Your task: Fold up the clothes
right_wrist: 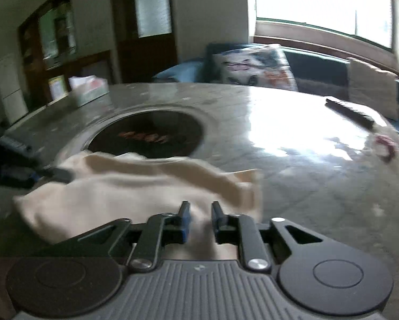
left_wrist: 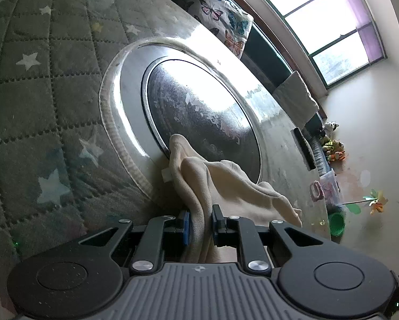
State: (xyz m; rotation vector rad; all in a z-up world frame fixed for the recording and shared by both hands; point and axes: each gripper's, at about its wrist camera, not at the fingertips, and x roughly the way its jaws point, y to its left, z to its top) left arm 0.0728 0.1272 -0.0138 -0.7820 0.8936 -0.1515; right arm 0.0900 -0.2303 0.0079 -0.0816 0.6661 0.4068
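Observation:
A cream cloth (left_wrist: 226, 181) lies crumpled on a glossy table (left_wrist: 279, 138), at the near rim of its dark round inset (left_wrist: 199, 106). My left gripper (left_wrist: 200, 213) is shut on one bunched end of the cloth, which hangs down between its fingers. In the right wrist view the same cloth (right_wrist: 119, 194) spreads across the table (right_wrist: 306, 173). The left gripper's fingers (right_wrist: 58, 174) pinch it at the far left. My right gripper (right_wrist: 199, 208) hovers over the cloth's near right part, its jaws a little apart and not pressing on the fabric. This view is blurred.
A star-patterned quilted cover (left_wrist: 39, 93) lies over the table's left part. A black remote (right_wrist: 348, 110) and a pink object (right_wrist: 384, 144) sit at the far right, a tissue box (right_wrist: 90, 90) at the far left. Behind stands a sofa with a butterfly cushion (left_wrist: 223, 24).

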